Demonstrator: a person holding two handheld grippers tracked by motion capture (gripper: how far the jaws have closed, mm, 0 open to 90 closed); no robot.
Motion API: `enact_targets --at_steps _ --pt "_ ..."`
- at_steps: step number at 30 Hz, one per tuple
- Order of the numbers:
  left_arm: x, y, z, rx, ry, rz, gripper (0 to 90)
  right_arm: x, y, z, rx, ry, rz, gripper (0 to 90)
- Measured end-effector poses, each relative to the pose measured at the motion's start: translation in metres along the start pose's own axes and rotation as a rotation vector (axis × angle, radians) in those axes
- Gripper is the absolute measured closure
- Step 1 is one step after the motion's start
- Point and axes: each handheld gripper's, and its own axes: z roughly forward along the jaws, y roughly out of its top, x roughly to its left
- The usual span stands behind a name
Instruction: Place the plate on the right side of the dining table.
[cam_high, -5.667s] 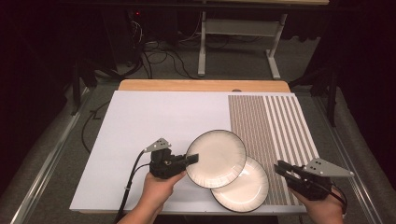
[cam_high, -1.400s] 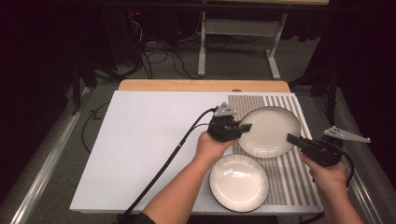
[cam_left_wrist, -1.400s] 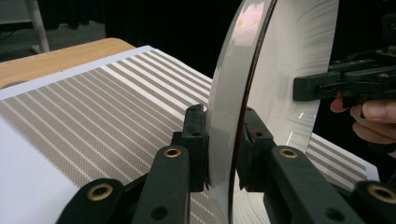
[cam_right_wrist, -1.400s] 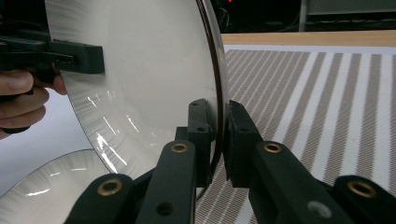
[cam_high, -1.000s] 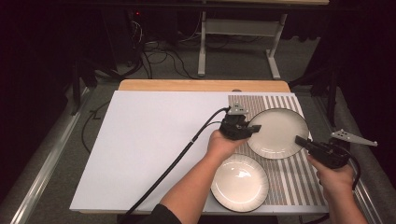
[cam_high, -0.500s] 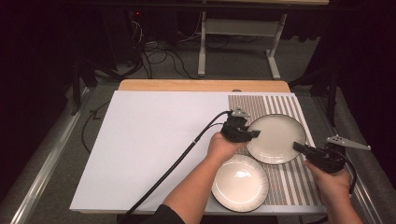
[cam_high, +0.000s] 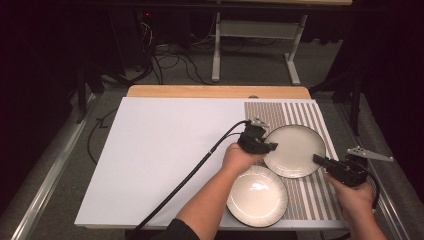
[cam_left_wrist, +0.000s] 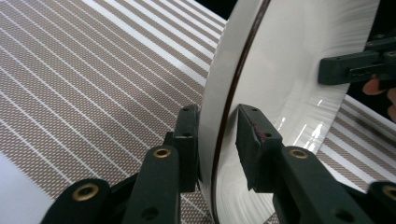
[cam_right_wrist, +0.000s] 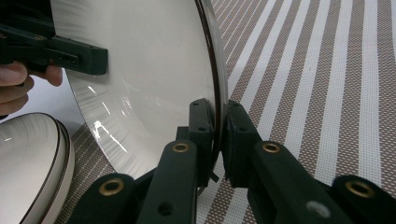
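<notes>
A cream plate with a dark rim (cam_high: 295, 150) is level over the striped mat (cam_high: 300, 112); I cannot tell if it rests on it. My left gripper (cam_high: 270, 147) is at its left rim. In the left gripper view the rim (cam_left_wrist: 299, 70) passes between the jaws of my left gripper (cam_left_wrist: 217, 116), which have just been opening; a narrow gap shows at one pad. My right gripper (cam_high: 317, 159) is shut on the plate's right rim, its pads (cam_right_wrist: 219, 109) clamping the edge (cam_right_wrist: 149, 70). A second cream plate (cam_high: 257, 195) lies nearer, by the front edge.
A white sheet (cam_high: 165, 150) covers the left and middle of the table, and a wooden strip (cam_high: 215, 91) runs along its far edge. The left gripper's cable (cam_high: 190, 175) trails across the sheet. Table legs and cables are on the floor behind.
The plate, held above the nearer plate at the front seconds ago, has been carried back and right over the striped mat. Within the last second it shifted slightly, both hands staying at its rim.
</notes>
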Motion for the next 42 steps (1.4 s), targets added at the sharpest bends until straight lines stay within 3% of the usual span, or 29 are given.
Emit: enact_targets --at_steps 2,4,6,8,15,16,20,23,27,30,42 --pt "0.0 0.002 -0.004 -0.016 0.003 -0.007 62.8 0.0 0.0 0.0 0.002 -0.004 -0.002 85.1" --pt "0.0 0.002 -0.012 -0.039 0.026 0.02 61.4 0.0 0.0 0.001 0.003 -0.004 0.001 85.1" --pt "0.002 0.001 -0.022 -0.073 0.036 0.015 56.7 0.0 0.0 0.001 0.002 -0.006 0.004 85.0" --pt "0.005 -0.002 -0.033 -0.101 0.036 0.007 52.1 0.001 0.0 0.001 0.002 -0.01 -0.002 84.9" --pt "0.013 -0.021 -0.075 -0.184 0.105 0.021 40.7 0.001 0.001 0.001 0.006 -0.02 -0.009 84.5" --pt "0.013 -0.021 -0.075 -0.184 0.105 0.021 38.7 0.002 0.001 0.002 0.006 -0.021 -0.012 84.4" --pt "0.019 -0.04 -0.103 -0.215 0.177 0.025 31.6 0.002 0.002 0.002 0.008 -0.026 -0.011 84.1" --pt "0.023 -0.053 -0.12 -0.232 0.199 0.015 28.0 0.002 0.002 0.003 0.011 -0.032 -0.008 83.6" --pt "0.028 -0.07 -0.14 -0.248 0.223 0.015 24.0 0.001 0.002 0.004 0.016 -0.037 -0.009 83.2" --pt "0.03 -0.082 -0.153 -0.272 0.235 -0.007 19.7 0.002 0.002 0.004 0.018 -0.04 -0.009 83.1" --pt "0.025 -0.124 -0.209 -0.311 0.293 0.024 8.5 0.0 0.002 0.006 0.025 -0.051 0.001 82.1"
